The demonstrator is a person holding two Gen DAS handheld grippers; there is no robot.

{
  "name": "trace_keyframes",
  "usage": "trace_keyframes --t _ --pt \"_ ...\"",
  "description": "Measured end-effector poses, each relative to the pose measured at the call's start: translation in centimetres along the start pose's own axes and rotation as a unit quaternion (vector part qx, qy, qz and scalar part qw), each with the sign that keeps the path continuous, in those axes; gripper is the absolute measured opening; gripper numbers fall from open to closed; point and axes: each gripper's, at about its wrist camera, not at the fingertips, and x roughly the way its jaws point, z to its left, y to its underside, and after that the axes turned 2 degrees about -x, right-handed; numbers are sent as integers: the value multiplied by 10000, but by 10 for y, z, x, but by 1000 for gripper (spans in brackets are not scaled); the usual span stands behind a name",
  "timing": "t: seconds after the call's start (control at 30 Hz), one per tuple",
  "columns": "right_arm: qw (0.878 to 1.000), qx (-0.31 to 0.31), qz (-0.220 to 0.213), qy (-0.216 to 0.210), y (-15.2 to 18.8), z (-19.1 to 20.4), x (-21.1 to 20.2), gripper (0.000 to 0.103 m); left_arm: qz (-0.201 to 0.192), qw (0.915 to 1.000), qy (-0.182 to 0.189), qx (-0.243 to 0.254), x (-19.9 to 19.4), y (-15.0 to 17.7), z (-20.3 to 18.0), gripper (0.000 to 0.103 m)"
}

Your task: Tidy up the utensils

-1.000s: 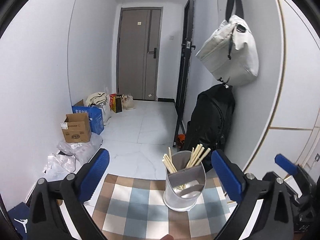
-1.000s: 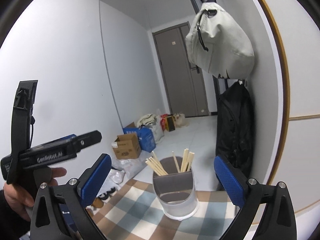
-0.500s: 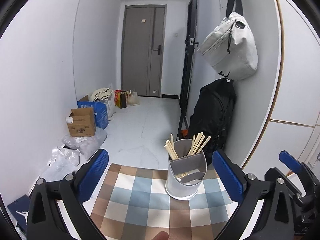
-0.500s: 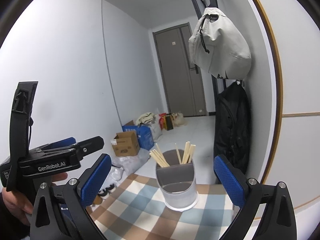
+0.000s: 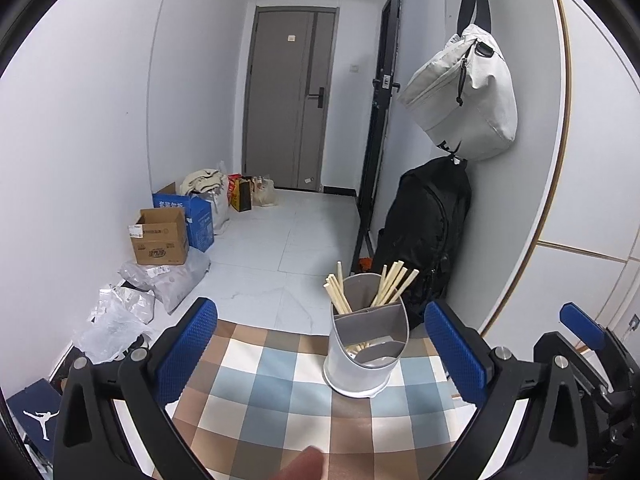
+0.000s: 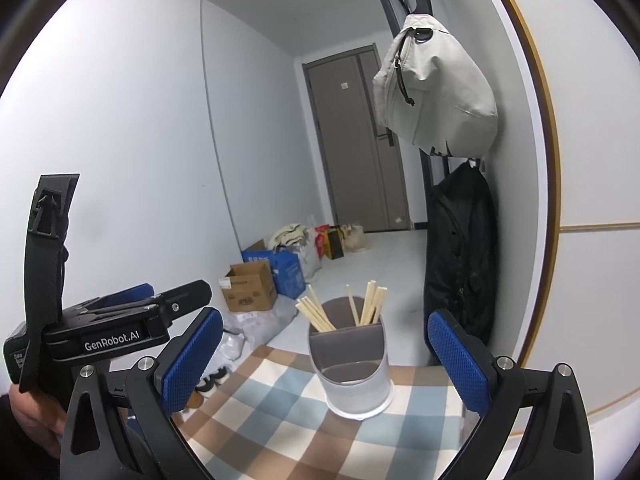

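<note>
A grey utensil holder [image 5: 366, 354] with a divider stands on a checked tablecloth [image 5: 280, 408] near the table's far edge. Several wooden chopsticks [image 5: 390, 282] stand in its rear compartment; the front compartment looks empty. My left gripper [image 5: 320, 344] is open and empty, with the holder between and beyond its blue pads. In the right wrist view the holder [image 6: 354, 368] and chopsticks [image 6: 316, 314] sit ahead of my right gripper [image 6: 324, 352], which is open and empty. The left gripper's body [image 6: 108, 332] shows at the left there.
A black backpack [image 5: 424, 236] and a pale bag [image 5: 464, 92] hang on the right wall beside the table. Cardboard boxes [image 5: 160, 236] and plastic bags [image 5: 160, 280] lie on the floor at left. A grey door [image 5: 292, 96] closes the hallway.
Both grippers have tilted down and pulled back slightly, so more of the tablecloth shows. The holder and chopsticks have not moved. Both grippers stay open.
</note>
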Motion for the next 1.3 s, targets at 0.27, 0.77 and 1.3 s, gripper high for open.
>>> trace_keyframes --t 0.27,0.77,1.3 --pt "10000 22 66 9 2 2 1 103 -11 10000 8 -90 0 0 4 101" --pt "10000 59 53 21 4 1 -1 103 -7 10000 -14 8 0 3 -3 101" --pt "9999 97 38 10 4 -3 -2 103 55 9999 86 70 4 2 -5 101"
